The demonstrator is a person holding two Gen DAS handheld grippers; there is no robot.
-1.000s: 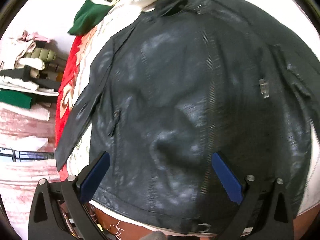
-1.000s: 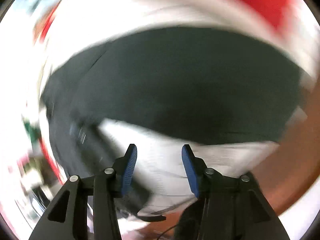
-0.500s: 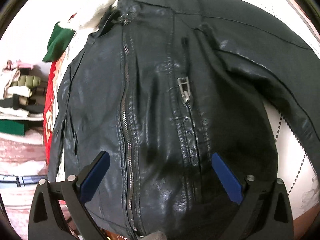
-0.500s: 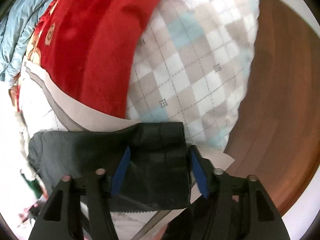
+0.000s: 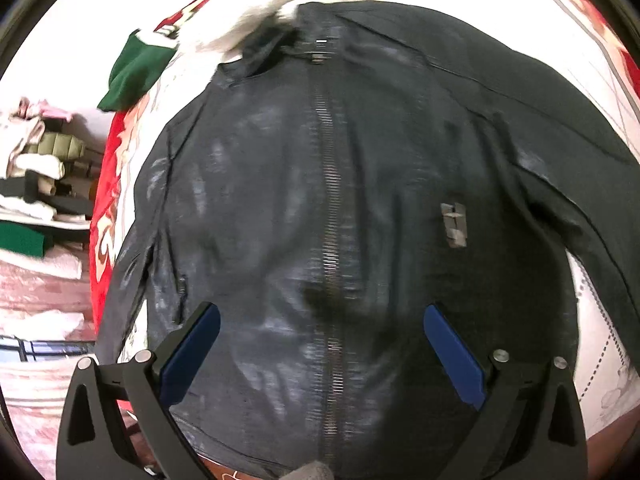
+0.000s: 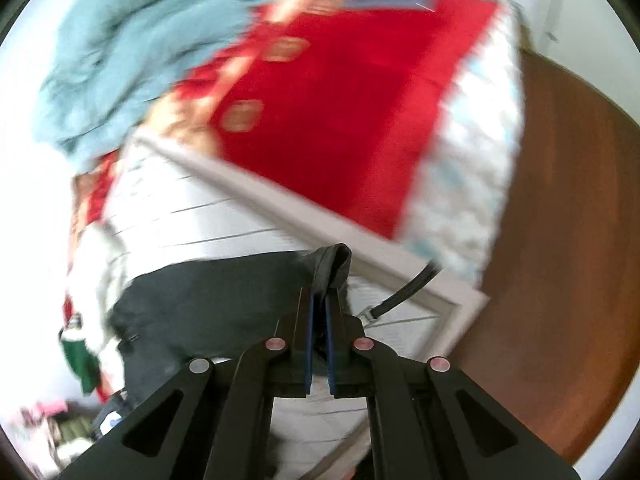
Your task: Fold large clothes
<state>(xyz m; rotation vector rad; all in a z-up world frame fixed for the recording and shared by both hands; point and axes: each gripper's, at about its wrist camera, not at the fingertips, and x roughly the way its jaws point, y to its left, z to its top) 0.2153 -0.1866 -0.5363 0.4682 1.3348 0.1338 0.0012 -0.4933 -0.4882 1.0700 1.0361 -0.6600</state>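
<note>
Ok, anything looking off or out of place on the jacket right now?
Nothing damaged. The black jacket lies zipped, front up, on the bed, but its surface is rumpled near the left gripper, which is open. The right gripper is shut on a bunched sleeve end. A loose strap trails beside it.

L gripper [image 5: 322,344] wide open, blue pads [image 5: 192,354] splayed far apart, fingers pointing fwd, nothing between them. R gripper [image 6: 319,312] closed, pads [image 6: 308,344] nearly touching w/ a fold of jacket [image 6: 224,296] pinched between them.
</note>
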